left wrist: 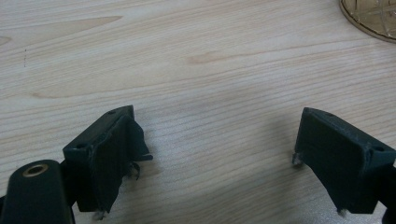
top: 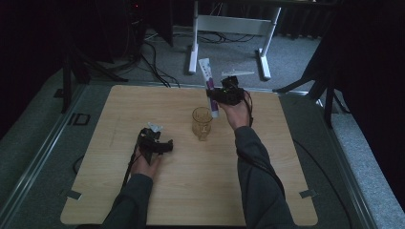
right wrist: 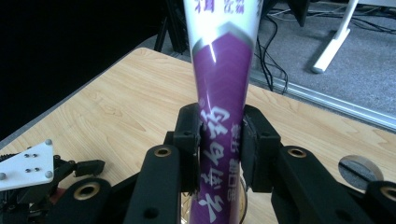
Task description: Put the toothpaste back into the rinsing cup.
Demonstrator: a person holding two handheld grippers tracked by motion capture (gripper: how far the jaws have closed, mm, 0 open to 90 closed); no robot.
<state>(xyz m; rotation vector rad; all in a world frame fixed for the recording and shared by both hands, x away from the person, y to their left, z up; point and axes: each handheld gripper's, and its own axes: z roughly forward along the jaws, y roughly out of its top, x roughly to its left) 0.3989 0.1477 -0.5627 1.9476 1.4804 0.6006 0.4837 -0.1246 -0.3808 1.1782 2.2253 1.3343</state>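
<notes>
Holding a purple-and-white tube above an amber glass

Gripping observed on the right side. The right hand-held gripper (top: 213, 94) sits over the far middle of the worktop (top: 267, 200). Its jaws are closed on the lower part of a purple-and-white tube (top: 208, 78). In the right gripper view the tube (right wrist: 223, 93) rises steeply between the two black jaws, which press on its printed purple section from both sides. The white upper end of the tube leans up and away toward the far edge of the worktop in the high view.

An amber glass (top: 202, 122) stands on the worktop just below and slightly left of the tube's lower end. The tube end appears to sit at or just beside the glass rim. Contact cannot be judged from the high view. The person's right hand (top: 235, 113) holds the gripper from behind, with the sleeve running back to the near edge.

The left hand-held gripper (top: 165, 145) is low over the worktop, left of the glass and apart from it. The left gripper view shows its jaws spread wide with nothing between them, just bare wood grain (left wrist: 210, 79). A curved edge of the amber glass (left wrist: 369, 16) shows at the top right corner of that view. The left hand (top: 145, 164) rests near the worktop behind the gripper.

Beyond the worktop, a white frame leg (top: 193, 47) and dark cables (top: 155, 67) lie on grey floor.
</notes>
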